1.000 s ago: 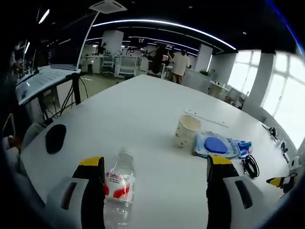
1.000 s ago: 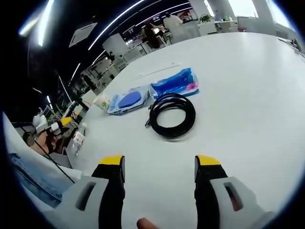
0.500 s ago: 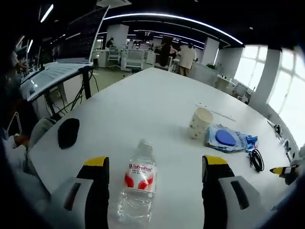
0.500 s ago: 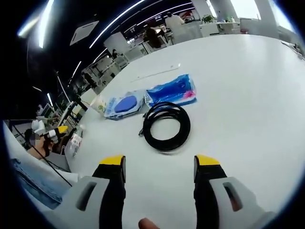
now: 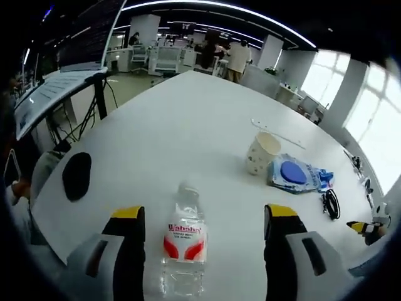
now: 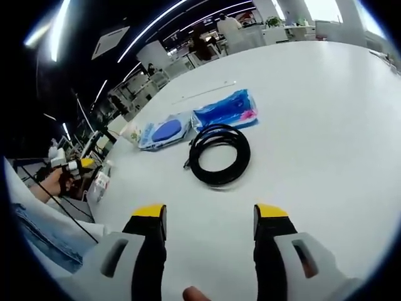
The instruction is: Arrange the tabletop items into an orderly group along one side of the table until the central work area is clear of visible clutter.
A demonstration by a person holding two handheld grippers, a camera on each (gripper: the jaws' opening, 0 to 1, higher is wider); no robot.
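Fingers: both grippers spread, left (image 5: 203, 216) flanking the bottle (image 5: 185, 241), right (image 6: 210, 216) empty.
Risk: a jaw tipping the bottle.

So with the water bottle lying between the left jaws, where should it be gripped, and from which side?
Probably across the labelled middle of the water bottle. It lies flat on the table, cap pointing away, its length running along the open left gripper. Coming straight forward and low, the jaws would close on its two round sides; the narrow neck offers less to hold.
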